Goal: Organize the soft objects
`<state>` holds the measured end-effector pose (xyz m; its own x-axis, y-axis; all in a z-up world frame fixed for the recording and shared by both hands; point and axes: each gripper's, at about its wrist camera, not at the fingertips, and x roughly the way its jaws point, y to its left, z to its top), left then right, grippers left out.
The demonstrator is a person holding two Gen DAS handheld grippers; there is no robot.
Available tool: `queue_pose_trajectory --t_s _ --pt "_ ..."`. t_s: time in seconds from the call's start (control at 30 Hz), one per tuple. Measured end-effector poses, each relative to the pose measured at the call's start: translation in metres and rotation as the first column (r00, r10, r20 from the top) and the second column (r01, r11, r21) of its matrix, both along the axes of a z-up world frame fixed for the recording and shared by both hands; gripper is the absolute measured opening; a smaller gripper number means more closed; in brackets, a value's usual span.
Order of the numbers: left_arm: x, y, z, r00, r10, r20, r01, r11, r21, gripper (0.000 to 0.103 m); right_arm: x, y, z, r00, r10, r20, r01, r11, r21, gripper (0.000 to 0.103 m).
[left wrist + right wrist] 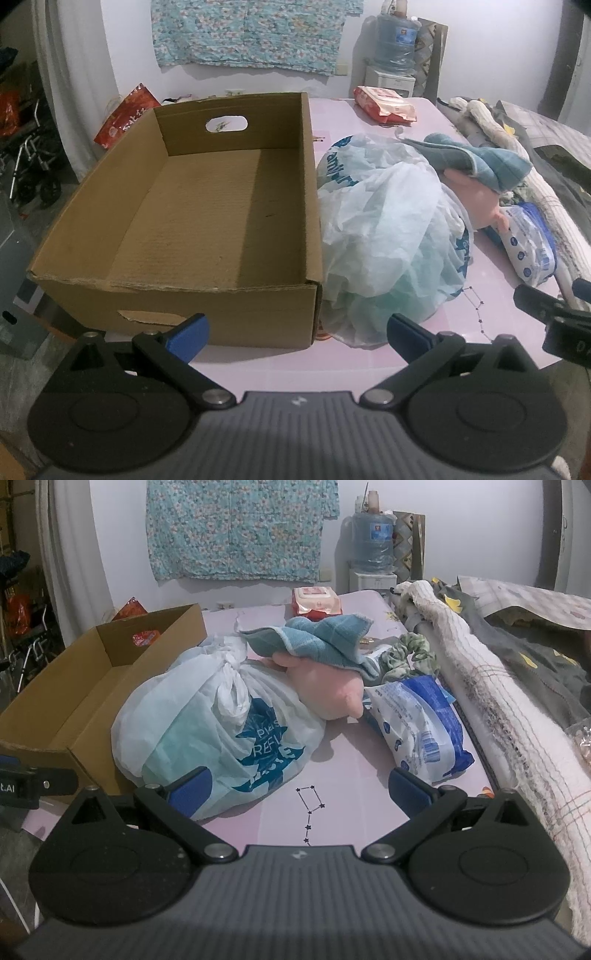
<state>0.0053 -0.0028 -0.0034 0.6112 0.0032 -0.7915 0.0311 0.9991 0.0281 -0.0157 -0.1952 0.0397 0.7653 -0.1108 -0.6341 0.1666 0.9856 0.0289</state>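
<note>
- Left wrist view: the left gripper [297,330] hangs with jaws spread wide, gripping nothing, before the near wall of an open cardboard box [177,295] on the pink table [491,254].
- Touching the box's right side sits a knotted white plastic bag [391,236].
- Right wrist view: the right gripper [299,792] is likewise spread and empty, the bag just ahead.
- Behind the bag lies a pink plush toy [327,686] under a blue towel [314,637].
- Right of them rests a blue-and-white tissue pack [417,723], then a green scrunchie [413,650].

Box [221,206] interior open; knotted bag [221,723] crowds table [354,797] beside it.
</note>
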Motion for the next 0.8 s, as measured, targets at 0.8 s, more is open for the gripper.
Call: queue_pose_trajectory --t_s 0.8 --pt "-0.0006 -0.0001 -0.0017 1.000 0.000 -0.005 0.000 1.000 -0.001 0.103 0.0009 0.0028 0.0010 1.000 0.002 -0.005 -0.002 1.000 -0.010 0.102"
